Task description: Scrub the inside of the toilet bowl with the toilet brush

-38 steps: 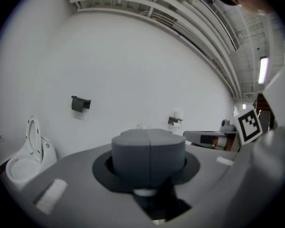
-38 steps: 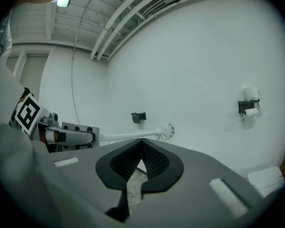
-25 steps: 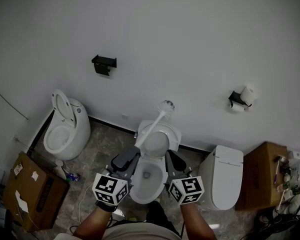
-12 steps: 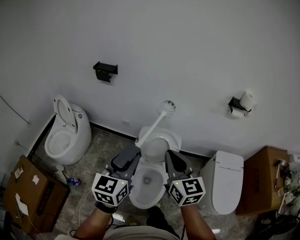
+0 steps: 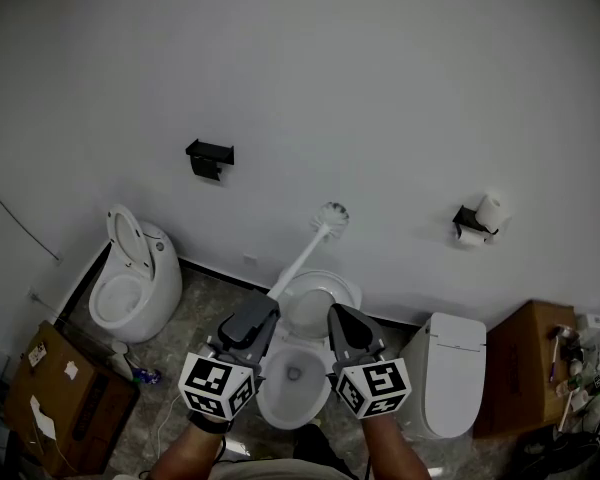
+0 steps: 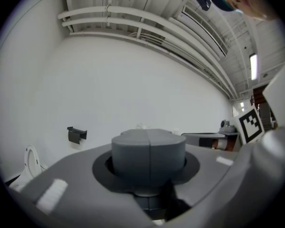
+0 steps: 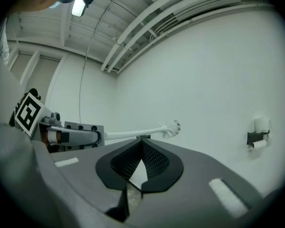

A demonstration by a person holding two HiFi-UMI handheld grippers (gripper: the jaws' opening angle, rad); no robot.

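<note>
The white toilet point(image 5: 292, 380) stands just ahead of me with its lid point(image 5: 315, 303) raised against the wall. My left gripper point(image 5: 263, 303) is shut on the handle of the white toilet brush point(image 5: 310, 248). The brush points up and to the right, its bristle head point(image 5: 332, 213) in the air against the wall, well above the bowl. In the right gripper view the brush point(image 7: 171, 127) sticks out of the left gripper point(image 7: 80, 136). My right gripper point(image 5: 338, 313) hovers over the bowl's right side, shut and empty. In the left gripper view its jaws point(image 6: 148, 136) hide the handle.
A second toilet point(image 5: 130, 273) with its lid up stands at the left, a closed one point(image 5: 450, 358) at the right. Cardboard boxes sit at the far left point(image 5: 65, 398) and far right point(image 5: 525, 353). A black holder point(image 5: 210, 155) and a paper roll point(image 5: 485, 213) hang on the wall.
The head view has tilted up a little, so the toilets sit lower in the picture. Both grippers and the raised brush keep nearly the same pose.
</note>
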